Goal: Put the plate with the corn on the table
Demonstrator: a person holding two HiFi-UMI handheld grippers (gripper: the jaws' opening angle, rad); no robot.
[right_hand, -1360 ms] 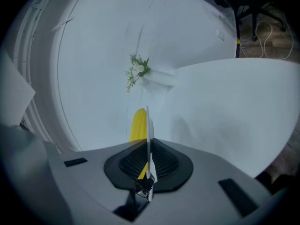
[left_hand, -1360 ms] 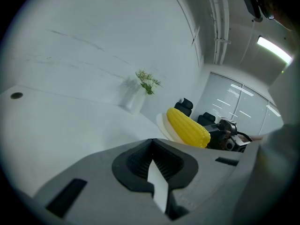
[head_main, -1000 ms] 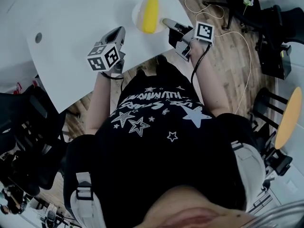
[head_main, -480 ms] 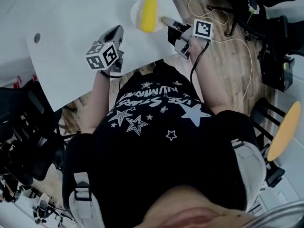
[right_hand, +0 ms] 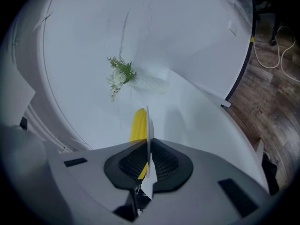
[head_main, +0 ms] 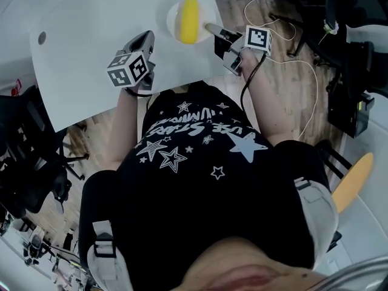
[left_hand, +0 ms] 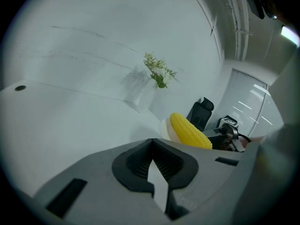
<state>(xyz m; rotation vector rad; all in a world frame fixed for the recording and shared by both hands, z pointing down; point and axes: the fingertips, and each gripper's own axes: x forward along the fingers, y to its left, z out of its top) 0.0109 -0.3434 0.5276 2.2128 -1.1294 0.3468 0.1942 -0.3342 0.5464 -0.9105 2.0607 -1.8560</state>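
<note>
Carrying stage: right gripper (head_main: 210,28) pinches plate (head_main: 174,17) by its rim, corn (head_main: 190,19) aboard, over table (head_main: 91,47) edge; touchdown unclear. Left gripper (head_main: 144,42) closed, empty. Next, likely: lower it level, then release.

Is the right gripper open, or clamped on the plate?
Clamped shut: the right gripper pinches the plate by its rim, with the corn lying on it.
</note>
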